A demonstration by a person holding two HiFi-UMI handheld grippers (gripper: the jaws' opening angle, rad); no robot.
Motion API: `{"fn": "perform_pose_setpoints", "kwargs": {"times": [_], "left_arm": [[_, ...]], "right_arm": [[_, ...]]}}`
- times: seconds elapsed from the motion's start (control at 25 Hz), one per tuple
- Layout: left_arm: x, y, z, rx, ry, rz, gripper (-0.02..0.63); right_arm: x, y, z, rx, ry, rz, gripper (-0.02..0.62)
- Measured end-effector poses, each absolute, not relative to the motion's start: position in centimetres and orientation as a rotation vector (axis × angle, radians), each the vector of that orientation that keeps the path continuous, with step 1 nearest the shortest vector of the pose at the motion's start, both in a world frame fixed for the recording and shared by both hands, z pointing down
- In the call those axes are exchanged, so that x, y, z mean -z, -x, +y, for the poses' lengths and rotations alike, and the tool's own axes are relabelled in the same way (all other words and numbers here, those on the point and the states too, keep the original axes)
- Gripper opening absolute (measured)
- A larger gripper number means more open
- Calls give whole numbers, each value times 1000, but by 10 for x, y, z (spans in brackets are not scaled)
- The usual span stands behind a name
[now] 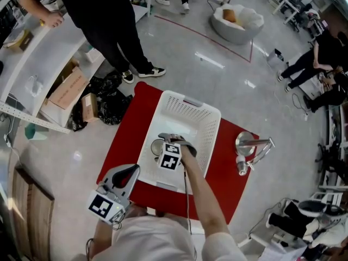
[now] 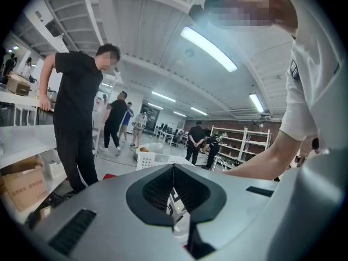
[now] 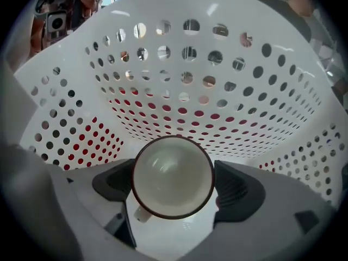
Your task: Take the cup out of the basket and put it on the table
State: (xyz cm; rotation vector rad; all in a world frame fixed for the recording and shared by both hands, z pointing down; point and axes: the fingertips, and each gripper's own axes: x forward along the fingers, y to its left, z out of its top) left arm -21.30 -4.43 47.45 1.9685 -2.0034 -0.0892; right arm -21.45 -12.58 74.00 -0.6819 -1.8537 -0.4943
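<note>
Closest to the person, the left gripper (image 1: 130, 172) was held over the near edge of the red table (image 1: 124, 141). Its black jaws were pressed together with nothing in them, as the left gripper view (image 2: 174, 172) showed. A little farther on, the right gripper (image 1: 165, 141) pointed down into the white plastic basket with many round holes (image 1: 191, 111). In the right gripper view, the right gripper's (image 3: 173, 179) jaws were wide apart. The white round cup with a dark rim (image 3: 173, 174) stood upright on the basket floor between the jaws, which had not squeezed it. Its small handle pointed to the lower left in that view. To the right of the basket, a shiny metal thing with a handle (image 1: 248, 145) lay on the table. Farther away, a person in black clothes (image 1: 103, 20) stood by a white shelf (image 1: 32, 53).
</note>
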Motion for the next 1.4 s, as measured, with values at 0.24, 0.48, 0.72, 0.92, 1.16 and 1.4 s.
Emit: {"fn": "perform_pose_setpoints", "kwargs": {"times": [0.24,0.48,0.72,0.92,1.16,1.4], "left_arm": [[-478,216,-42,75,-1961,-2003,11],[-480,217,-42,71,-1952,-2004,11],[-478,215,-44,77,-1956,-2003,11],[-479,216,-44,74,-1953,-2001,11],[-480,215,-47,74,-1960,-1999,11],[-482,207,-51,38,-1991,-1980,11]], "right_arm": [[-750,215,-127,498,675,-1829,430],[-754,213,-128,521,679,-1797,422],[-752,211,-129,528,680,-1776,419],[-751,210,-129,529,683,-1769,419],[-748,205,-126,520,689,-1768,419],[-728,203,-124,509,682,-1801,419]]}}
